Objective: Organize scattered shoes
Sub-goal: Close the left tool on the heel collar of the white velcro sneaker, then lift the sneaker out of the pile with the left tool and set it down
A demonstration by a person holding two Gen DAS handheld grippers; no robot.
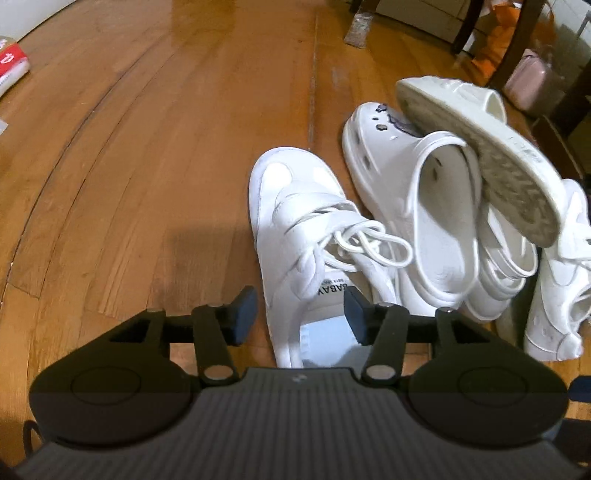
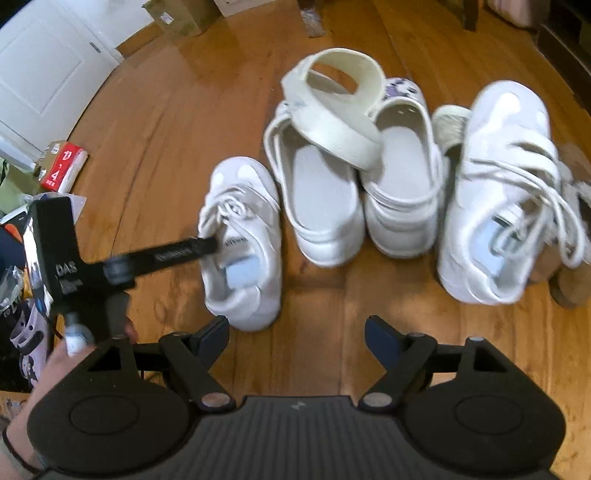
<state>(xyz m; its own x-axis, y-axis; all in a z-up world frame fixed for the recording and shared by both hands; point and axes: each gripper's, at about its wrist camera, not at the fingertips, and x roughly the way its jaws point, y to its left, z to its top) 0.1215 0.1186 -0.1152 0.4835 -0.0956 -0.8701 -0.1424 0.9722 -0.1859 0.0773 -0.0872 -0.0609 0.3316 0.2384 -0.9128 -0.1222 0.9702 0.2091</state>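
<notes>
Two white sneakers (image 2: pixel 242 243), two clogs (image 2: pixel 317 192), one slide (image 2: pixel 332 107); both grippers (image 2: pixel 295 332) released.

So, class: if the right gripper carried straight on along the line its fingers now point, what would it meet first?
Most likely bare wooden floor. The right gripper stands open and aims down at the gap between the small white sneaker and the two white clogs. Depth is hard to judge, so it might graze the sneaker's heel.

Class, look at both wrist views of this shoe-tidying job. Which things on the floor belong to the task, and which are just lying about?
Part of the job:
- left white sneaker
- right white sneaker
- two white clogs
- cream slide sandal lying across the clogs
- tan boot, partly hidden

Just lying about:
- red-and-white packet
- cardboard box
- pink suitcase
</notes>
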